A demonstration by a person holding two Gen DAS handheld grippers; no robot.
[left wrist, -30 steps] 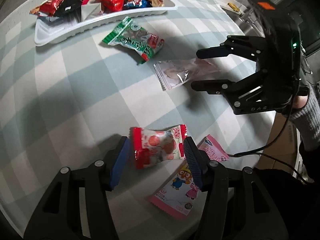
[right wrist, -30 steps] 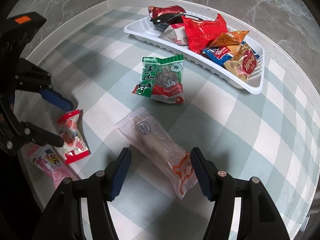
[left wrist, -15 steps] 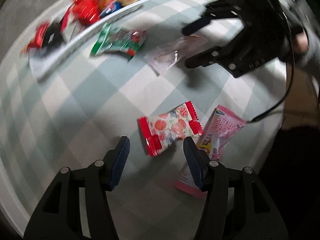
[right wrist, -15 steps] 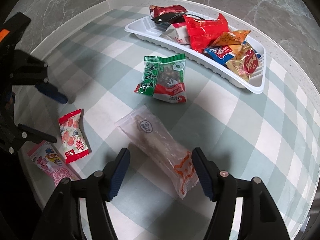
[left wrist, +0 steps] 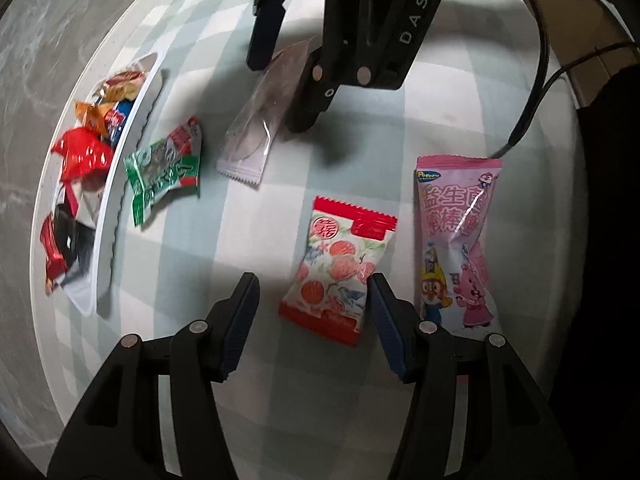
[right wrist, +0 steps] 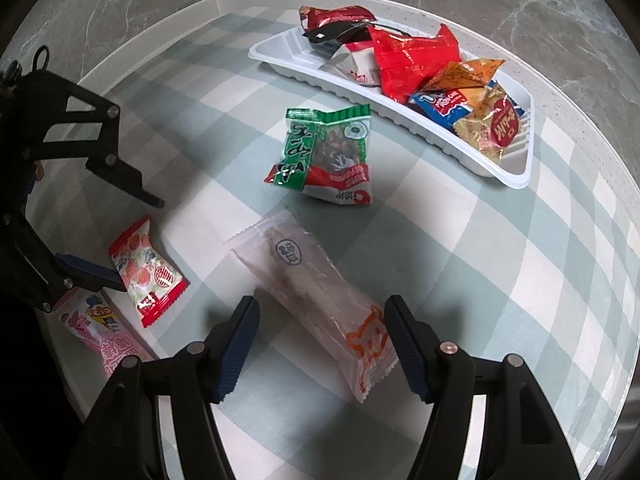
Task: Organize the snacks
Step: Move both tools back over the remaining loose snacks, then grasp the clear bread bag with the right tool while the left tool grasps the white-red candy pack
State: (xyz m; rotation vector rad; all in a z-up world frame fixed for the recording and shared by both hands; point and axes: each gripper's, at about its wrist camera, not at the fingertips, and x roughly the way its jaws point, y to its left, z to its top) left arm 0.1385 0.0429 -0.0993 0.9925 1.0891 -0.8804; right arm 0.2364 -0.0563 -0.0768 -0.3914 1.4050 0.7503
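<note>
Checked cloth covers the round desk (right wrist: 500, 260), and a white tray (right wrist: 516, 176) piled with wrapped snacks sits along its far edge. Both tools point steeply down at the desk. The right tool (right wrist: 322, 344) hangs with its jaws spread apart over the orange-printed end of a long clear packet (right wrist: 312, 292), neither pad touching it; the packet's long axis runs diagonally from that end up toward a green nut packet (right wrist: 324, 156), which lies between it and the tray. The left tool (left wrist: 312, 316) also stands open (its right pad just at the edge of the wrapper, whether touching I cannot tell) around a red-and-white candy packet (left wrist: 340, 264), whose long axis points away from the camera and tilts slightly right. Just beside it lies a pink cartoon packet (left wrist: 456, 240), roughly parallel. In the right wrist view that pink packet is partly cut off behind the left tool's finger.
</note>
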